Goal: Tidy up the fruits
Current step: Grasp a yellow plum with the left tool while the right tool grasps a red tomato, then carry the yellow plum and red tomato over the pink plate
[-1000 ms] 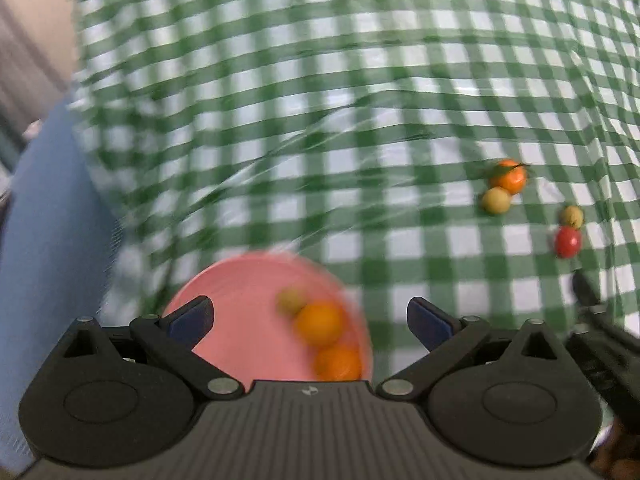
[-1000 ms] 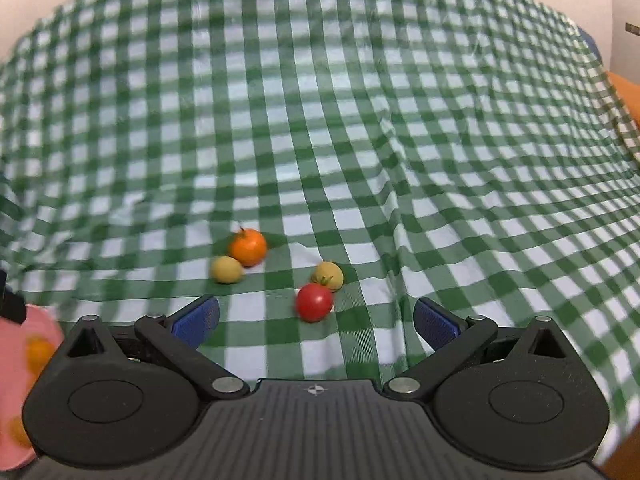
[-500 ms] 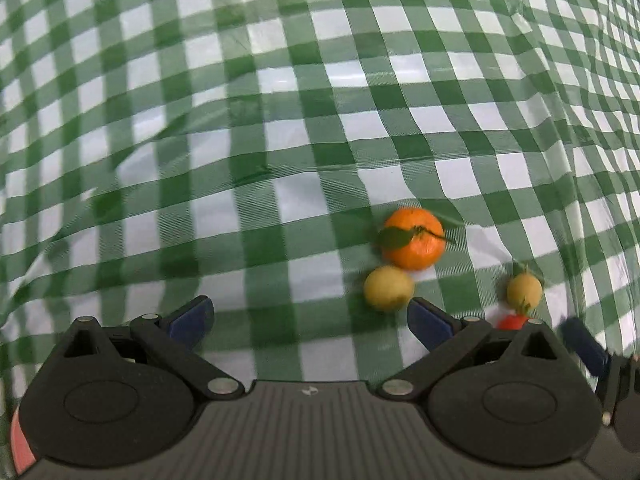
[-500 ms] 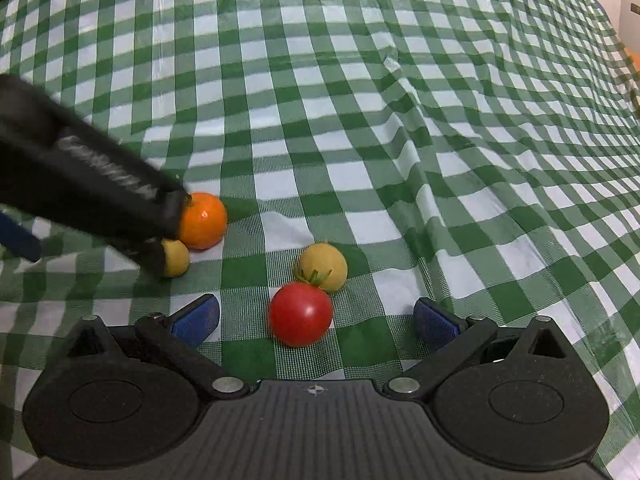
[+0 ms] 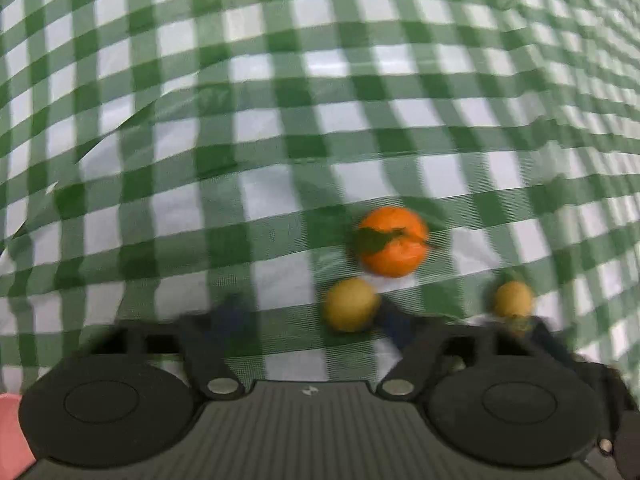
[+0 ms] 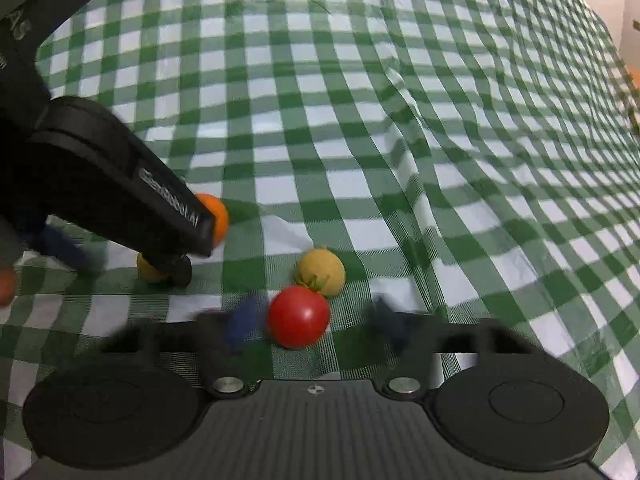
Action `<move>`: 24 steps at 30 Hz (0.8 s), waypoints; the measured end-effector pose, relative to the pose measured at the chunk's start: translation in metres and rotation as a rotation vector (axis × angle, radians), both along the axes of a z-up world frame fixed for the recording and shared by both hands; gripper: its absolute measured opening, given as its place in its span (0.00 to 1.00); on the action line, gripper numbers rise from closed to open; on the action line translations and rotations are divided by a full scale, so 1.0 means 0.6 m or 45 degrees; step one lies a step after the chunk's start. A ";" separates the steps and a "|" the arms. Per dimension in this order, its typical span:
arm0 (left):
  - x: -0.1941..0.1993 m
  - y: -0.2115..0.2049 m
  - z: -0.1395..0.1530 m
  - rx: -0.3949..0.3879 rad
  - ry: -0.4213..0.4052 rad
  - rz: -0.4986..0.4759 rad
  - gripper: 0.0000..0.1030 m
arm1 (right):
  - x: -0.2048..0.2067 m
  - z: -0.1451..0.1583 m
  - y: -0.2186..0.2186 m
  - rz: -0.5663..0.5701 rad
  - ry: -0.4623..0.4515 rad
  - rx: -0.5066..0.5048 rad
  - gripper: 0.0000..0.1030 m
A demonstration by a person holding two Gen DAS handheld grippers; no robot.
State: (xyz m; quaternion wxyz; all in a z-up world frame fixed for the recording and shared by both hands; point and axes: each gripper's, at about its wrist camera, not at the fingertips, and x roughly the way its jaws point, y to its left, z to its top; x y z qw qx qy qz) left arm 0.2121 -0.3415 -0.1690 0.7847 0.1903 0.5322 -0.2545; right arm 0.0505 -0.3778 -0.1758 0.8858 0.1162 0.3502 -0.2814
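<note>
Left hand-held gripper (image 5: 310,316) angled steeply down, jaws closing, right hand-held gripper (image 6: 316,318) likewise closing

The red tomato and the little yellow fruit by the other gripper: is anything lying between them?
No fruit: only checked tablecloth lies between the red tomato and that small yellow fruit. The right wrist view shows it.

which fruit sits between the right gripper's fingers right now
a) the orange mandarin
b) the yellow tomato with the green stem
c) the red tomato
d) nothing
c: in the right wrist view the red tomato lies between the closing fingers of the right gripper, while the yellow tomato sits just beyond it.
</note>
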 end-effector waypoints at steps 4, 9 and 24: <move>-0.010 -0.009 0.008 -0.031 -0.027 -0.049 0.27 | -0.005 0.005 0.000 -0.033 -0.011 0.001 0.31; -0.017 0.009 0.025 -0.068 -0.026 -0.043 0.27 | -0.017 0.014 -0.015 -0.156 -0.053 -0.035 0.31; -0.154 0.223 0.153 0.006 -0.098 0.165 0.28 | -0.119 0.077 -0.005 -0.254 -0.183 0.046 0.31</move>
